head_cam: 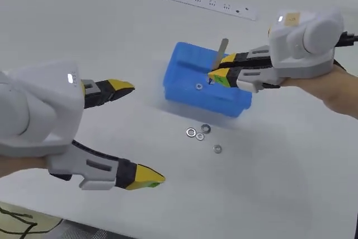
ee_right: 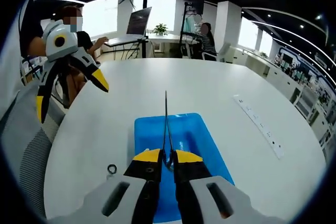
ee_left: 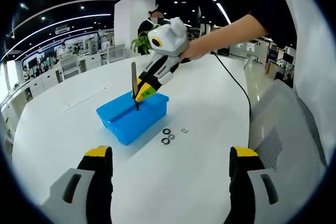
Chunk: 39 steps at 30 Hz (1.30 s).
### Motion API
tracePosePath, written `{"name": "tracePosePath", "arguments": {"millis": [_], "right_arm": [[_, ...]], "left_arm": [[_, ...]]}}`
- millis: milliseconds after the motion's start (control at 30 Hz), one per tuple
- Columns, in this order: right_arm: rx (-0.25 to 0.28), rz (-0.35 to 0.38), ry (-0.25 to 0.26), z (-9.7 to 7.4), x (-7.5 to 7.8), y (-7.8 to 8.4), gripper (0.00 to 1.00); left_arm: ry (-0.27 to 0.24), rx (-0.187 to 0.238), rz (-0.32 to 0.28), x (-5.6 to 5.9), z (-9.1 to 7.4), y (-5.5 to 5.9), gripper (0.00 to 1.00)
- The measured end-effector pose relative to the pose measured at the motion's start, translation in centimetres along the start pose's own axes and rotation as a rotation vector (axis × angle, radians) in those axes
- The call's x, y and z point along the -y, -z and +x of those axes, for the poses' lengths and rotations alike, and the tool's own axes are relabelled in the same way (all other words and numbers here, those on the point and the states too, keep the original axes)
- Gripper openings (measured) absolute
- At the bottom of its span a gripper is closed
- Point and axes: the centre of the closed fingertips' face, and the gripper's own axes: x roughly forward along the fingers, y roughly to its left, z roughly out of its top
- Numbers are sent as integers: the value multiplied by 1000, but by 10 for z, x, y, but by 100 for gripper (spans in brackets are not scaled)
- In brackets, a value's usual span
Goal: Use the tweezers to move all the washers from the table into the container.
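Note:
A blue container point(head_cam: 187, 85) sits mid-table with one washer point(head_cam: 199, 87) lying inside. My right gripper point(head_cam: 216, 76) hovers over it, shut on the metal tweezers point(head_cam: 222, 48), whose tips point down into the container point(ee_left: 131, 121); I cannot tell whether they hold anything. Several washers point(head_cam: 200, 134) lie on the table just in front of the container, and they also appear as washers point(ee_left: 168, 136) in the left gripper view. My left gripper point(head_cam: 137, 132) is open and holds nothing, well to the left of them. In the right gripper view the tweezers point(ee_right: 166, 124) stand between the shut jaws above the container point(ee_right: 189, 135).
A white power strip point(head_cam: 204, 1) lies at the far side of the white table point(head_cam: 268, 183). One washer point(ee_right: 112, 169) lies left of the container. People sit at a distant desk. The left gripper point(ee_right: 71, 100) hangs open to the left in the right gripper view.

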Motion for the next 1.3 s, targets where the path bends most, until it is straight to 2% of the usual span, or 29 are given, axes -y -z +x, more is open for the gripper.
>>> {"name": "tracePosePath", "arguments": {"millis": [333,633,1300], "right_arm": [[-13,23,-6,11,2,14,9],[-10,28,-12,16,0,18,9],[0,37,-4,17,-1,21,10]], "left_arm": [[3,-19,-5,-2,3,1,99],[-1,-29,-10,-4,3,3,99],[-9,-43,-18,-5,1,5,99]]}}
